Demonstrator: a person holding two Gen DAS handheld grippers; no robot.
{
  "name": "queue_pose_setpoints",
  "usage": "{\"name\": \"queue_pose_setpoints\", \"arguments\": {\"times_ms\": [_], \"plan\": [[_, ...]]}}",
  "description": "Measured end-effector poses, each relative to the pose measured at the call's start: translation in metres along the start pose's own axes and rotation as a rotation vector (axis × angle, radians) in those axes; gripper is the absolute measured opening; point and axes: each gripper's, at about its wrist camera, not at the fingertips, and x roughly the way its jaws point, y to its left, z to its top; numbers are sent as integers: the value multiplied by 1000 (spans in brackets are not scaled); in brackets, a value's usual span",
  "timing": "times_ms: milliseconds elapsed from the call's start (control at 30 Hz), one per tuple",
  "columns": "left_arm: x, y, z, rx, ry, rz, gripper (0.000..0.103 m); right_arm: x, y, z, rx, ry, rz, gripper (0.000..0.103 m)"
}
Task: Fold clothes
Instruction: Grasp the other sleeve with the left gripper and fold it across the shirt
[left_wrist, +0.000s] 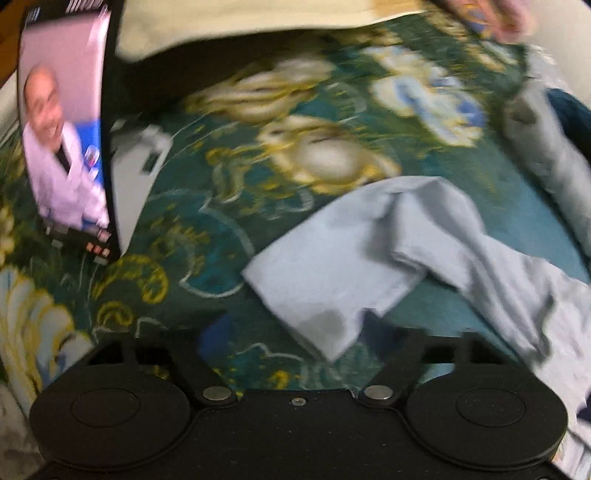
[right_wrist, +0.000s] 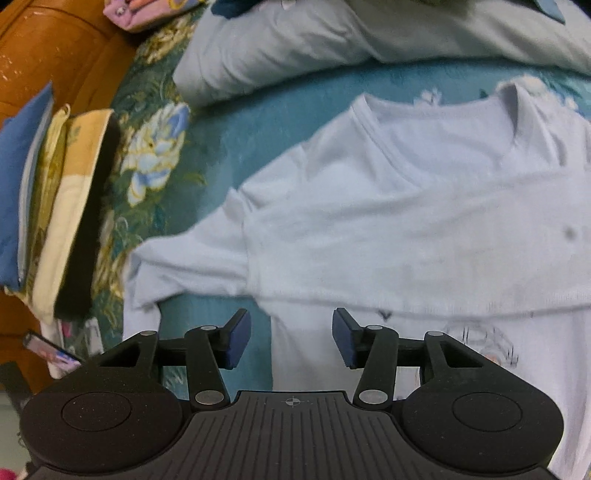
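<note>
With the right gripper (right_wrist: 291, 339) released above the pale T-shirt (right_wrist: 406, 221) lying just beyond its fingers and the left gripper's (left_wrist: 295, 332) grip unclear, the sleeve (left_wrist: 332, 273) may bunch if pinched unevenly.

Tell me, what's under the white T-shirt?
The white T-shirt lies on a teal flowered bedspread, which shows around its edges. Whatever sits directly beneath the shirt is covered.

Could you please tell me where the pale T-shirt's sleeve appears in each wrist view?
Left wrist: sleeve lies lower centre, just ahead of the claw.
Right wrist: sleeve at centre left, left of the shirt body.
Shared landmark: floral bedspread under it.
</note>
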Motion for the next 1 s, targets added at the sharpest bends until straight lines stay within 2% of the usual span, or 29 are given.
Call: {"name": "queue_pose_setpoints", "arguments": {"times_ms": [33, 100, 167, 233, 300, 467, 567, 667, 800, 900, 1000], "plan": [[2, 1, 0, -9, 1, 6, 51, 1, 1, -3, 2, 8, -2, 46], [7, 3, 0, -27, 3, 17, 50, 2, 5, -7, -6, 18, -2, 46], [6, 2, 0, -28, -16, 6, 39, 3, 11, -9, -19, 23, -1, 46], [3, 3, 1, -48, -30, -18, 2, 3, 17, -9, -37, 22, 2, 46], [0, 5, 3, -77, -42, -52, 2, 3, 22, -9, -54, 20, 4, 46], [-43, 7, 23, -45, -187, -103, 1, 0, 38, -6, -111, 7, 18, 46], [-79, 4, 45, 61, -313, -117, 1, 4, 53, -4, -159, 9, 36, 46], [-102, 0, 71, 131, -385, -127, 2, 6, 68, -2, -179, -1, 62, 46], [-122, -16, 95, 184, -427, -178, 1, 1, 73, -4, -167, -19, 82, 46], [-136, -46, 95, 233, -423, -284, 1, -7, 65, -6, -154, -33, 73, 46], [-140, -86, 80, 311, -388, -392, 2, -21, 43, -6, -96, -75, 44, 46]]}}
